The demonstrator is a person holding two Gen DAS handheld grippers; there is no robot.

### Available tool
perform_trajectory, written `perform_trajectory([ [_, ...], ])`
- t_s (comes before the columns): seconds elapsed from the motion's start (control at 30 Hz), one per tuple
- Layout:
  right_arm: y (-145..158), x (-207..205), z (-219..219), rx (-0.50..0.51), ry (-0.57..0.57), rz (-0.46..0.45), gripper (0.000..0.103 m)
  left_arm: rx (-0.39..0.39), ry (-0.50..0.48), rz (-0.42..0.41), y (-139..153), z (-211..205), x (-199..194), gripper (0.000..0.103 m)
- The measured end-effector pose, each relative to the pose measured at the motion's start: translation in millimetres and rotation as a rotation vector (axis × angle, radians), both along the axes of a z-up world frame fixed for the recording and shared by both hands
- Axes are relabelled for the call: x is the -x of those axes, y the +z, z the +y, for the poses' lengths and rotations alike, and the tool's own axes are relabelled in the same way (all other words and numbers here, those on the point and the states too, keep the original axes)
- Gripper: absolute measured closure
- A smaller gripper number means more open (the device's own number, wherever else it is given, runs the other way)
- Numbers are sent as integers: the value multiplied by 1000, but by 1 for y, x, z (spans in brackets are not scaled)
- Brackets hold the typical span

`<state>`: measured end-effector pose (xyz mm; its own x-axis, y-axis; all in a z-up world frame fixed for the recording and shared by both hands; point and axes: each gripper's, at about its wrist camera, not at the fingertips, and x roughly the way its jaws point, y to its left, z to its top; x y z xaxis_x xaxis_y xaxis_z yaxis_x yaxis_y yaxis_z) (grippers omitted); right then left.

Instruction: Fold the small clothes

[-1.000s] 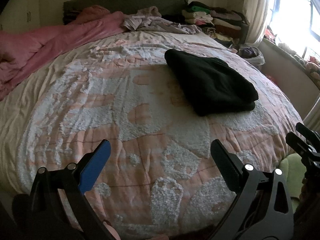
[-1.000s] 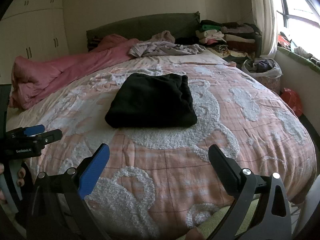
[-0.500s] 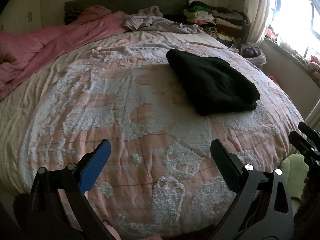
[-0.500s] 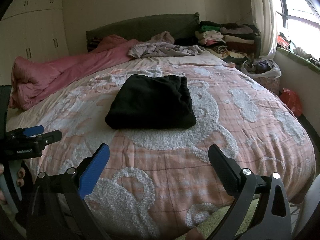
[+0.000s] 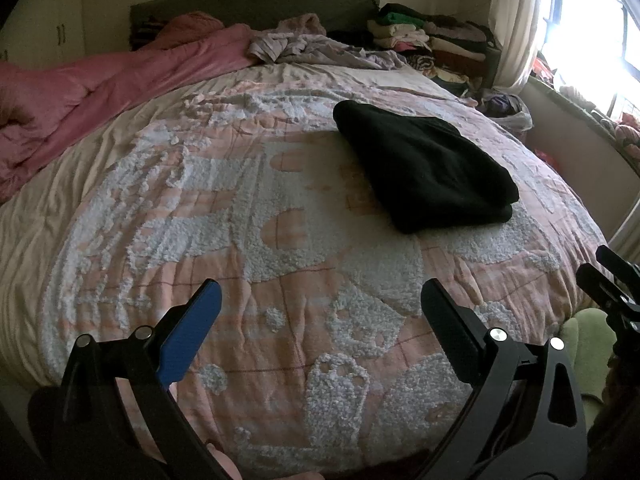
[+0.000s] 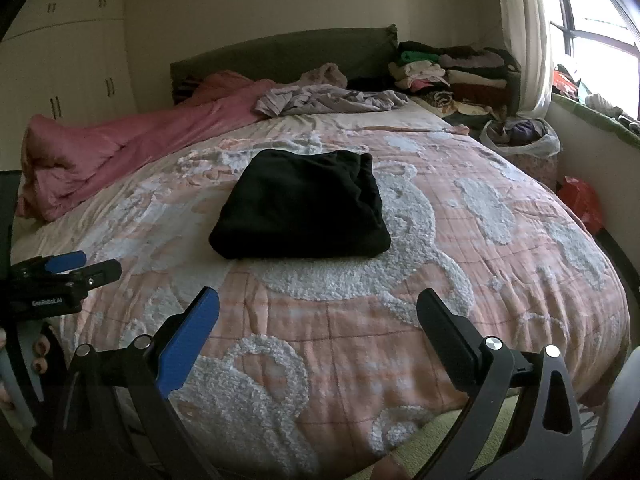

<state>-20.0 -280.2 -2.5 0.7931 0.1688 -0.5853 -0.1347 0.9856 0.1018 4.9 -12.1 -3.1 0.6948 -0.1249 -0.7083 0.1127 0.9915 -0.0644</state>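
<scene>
Left wrist view: the left tongs (image 5: 320, 300) stand wide apart and empty, above the near edge of the bed (image 5: 280, 360), well short of the black garment (image 5: 424, 168). That garment lies on the pink-and-white bedspread, right of centre, in a compact doubled bundle with a layered fold along its near right edge. The right tongs (image 5: 608, 280) show only as a dark tip at the right margin.

Right wrist view: the right tongs (image 6: 318, 306) are likewise spread wide and empty, with the black garment (image 6: 300, 208) directly ahead and apart from them. The left tongs (image 6: 64, 272) appear at the left margin, side on. A loose lilac garment (image 6: 332, 100) lies crumpled near the headboard; stacked clothes (image 6: 452, 72) sit beyond the bed's far right corner.

Assessment: the black item appears folded and released. The lilac piece looks unfolded and is probably the remaining work.
</scene>
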Motion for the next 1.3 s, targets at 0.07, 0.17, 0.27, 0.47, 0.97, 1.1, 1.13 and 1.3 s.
perform_trajectory([
  [0.07, 0, 0, 0, 0, 0, 0, 5, 0, 0, 5, 0, 1, 0, 10],
  [0.17, 0, 0, 0, 0, -1, 0, 5, -1, 1, 4, 0, 1, 0, 10],
  [0.27, 0, 0, 0, 1, -1, -1, 5, -1, 2, 2, 2, 2, 0, 10],
  [0.47, 1, 0, 0, -1, -2, 0, 5, -2, 1, 4, 2, 2, 0, 10],
  [0.97, 0, 0, -1, -4, -7, 2, 5, -16, 11, -3, 6, 8, 1, 10],
  [1.1, 0, 2, -7, -17, -30, 10, 5, -24, 11, -2, 5, 5, 1, 10],
  [1.13, -1, 2, -8, -20, -37, 11, 5, -24, 7, 0, 5, 6, 1, 10],
  [1.3, -1, 3, -22, -53, -81, 18, 5, -49, -3, 7, 3, 1, 1, 10],
])
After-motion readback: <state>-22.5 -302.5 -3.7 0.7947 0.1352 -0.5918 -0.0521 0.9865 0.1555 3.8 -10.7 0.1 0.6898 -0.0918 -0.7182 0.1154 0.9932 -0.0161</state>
